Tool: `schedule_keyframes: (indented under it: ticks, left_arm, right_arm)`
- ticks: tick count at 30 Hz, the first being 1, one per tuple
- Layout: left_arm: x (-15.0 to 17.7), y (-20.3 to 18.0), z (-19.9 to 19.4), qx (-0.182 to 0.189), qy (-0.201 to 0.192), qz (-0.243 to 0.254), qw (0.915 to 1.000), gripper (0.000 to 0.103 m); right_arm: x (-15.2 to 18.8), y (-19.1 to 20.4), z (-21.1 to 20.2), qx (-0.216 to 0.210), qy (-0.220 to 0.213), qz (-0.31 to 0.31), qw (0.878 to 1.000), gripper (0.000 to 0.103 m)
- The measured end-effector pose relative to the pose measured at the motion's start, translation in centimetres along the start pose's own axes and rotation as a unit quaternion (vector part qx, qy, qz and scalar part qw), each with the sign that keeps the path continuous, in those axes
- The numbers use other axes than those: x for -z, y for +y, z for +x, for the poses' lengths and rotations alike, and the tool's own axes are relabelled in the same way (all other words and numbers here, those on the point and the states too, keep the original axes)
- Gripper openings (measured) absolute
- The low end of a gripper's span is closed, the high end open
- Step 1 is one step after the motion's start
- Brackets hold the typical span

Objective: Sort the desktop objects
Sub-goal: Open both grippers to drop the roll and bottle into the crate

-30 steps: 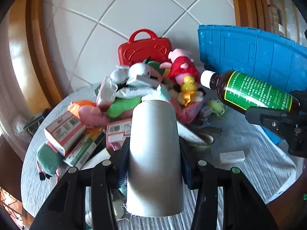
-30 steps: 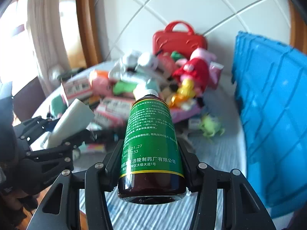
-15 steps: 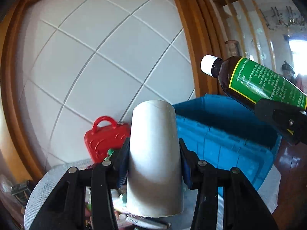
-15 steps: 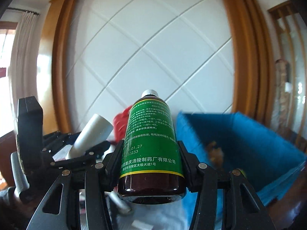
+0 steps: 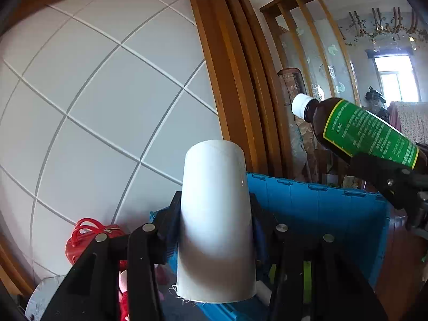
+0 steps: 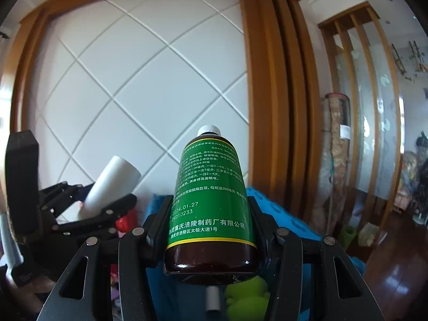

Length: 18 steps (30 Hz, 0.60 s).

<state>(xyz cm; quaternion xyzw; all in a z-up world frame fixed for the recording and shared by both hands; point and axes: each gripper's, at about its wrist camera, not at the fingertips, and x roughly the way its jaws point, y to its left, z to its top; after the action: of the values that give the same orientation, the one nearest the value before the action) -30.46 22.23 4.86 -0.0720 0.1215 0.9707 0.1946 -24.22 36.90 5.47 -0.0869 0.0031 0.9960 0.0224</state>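
The left tool [image 5: 214,230] grips a white cylinder [image 5: 215,214] across its lower body, jaws pressed on both sides, its closed end pointing up and away. The right tool [image 6: 210,230] is clamped the same way around a brown medicine bottle [image 6: 211,200] with a green label, white cap far from the camera. Gripping each low on the body leaves the far end free, which should let it drop cleanly once released. Both items are held up in the air, side by side, over the near edge of the blue crate [image 5: 334,214], which looks like their sorting destination. A green toy [image 6: 246,294] already lies inside. To the left, lower down, a red case [image 5: 85,238] sits on the desk [image 5: 42,297].
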Motion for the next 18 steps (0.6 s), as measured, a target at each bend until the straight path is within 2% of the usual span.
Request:
schedule_keyframes:
  ticks: [4, 11, 12, 13, 15, 18]
  left_arm:
    - [-1.1, -1.6, 2.7, 0.000, 0.010, -0.004, 0.9999, 0.045]
    - [-1.5, -2.6, 7.9, -0.028, 0.073, -0.003, 0.9970, 0.048]
    - [-1.6, -2.5, 8.1, -0.038, 0.070, -0.005, 0.9968, 0.056]
    - [-1.5, -2.4, 8.0, -0.047, 0.066, -0.005, 0.9967, 0.070]
    - [-1.8, -2.2, 7.8, -0.065, 0.055, -0.010, 0.9963, 0.081]
    - [-2.2, -1.7, 7.7, -0.068, 0.050, -0.018, 0.9963, 0.081]
  right_arm:
    - [-0.1, -3.5, 3.1, 0.008, 0.021, 0.012, 1.000, 0.051]
    - [0.2, -6.3, 8.2, 0.020, 0.065, 0.038, 0.997, 0.052]
    - [0.1, -6.8, 8.8, 0.022, 0.067, 0.043, 0.997, 0.052]
    - [0.0, -7.0, 9.0, 0.026, 0.066, 0.046, 0.996, 0.054]
    - [-0.4, -7.7, 9.4, 0.032, 0.062, 0.051, 0.996, 0.058]
    - [-0.7, -8.1, 9.2, 0.032, 0.057, 0.053, 0.996, 0.059]
